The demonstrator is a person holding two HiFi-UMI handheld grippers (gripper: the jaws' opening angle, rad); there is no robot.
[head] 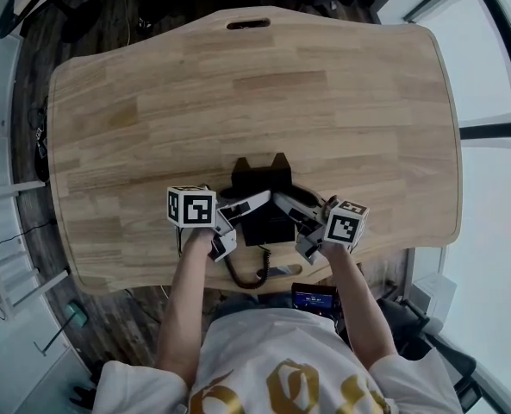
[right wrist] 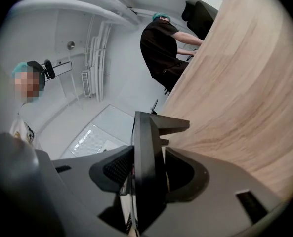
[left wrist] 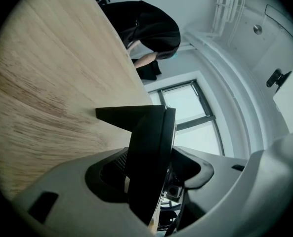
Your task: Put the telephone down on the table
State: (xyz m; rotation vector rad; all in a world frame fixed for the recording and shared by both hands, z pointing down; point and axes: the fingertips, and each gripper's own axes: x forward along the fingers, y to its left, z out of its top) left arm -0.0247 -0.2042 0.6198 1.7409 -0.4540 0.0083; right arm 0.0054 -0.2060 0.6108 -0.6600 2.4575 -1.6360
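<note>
The black telephone sits low over the wooden table near its front edge; whether it rests on the wood I cannot tell. My left gripper reaches in from the left and is shut on the telephone's left side. My right gripper comes in from the right with the telephone's edge between its jaws. A thin gap shows at one pad, so it stands open. The black cord loops off the table's front edge.
A cable slot is cut in the table's far edge. A person in black sits at the far side. A small lit device is at my waist. Windows run along the right.
</note>
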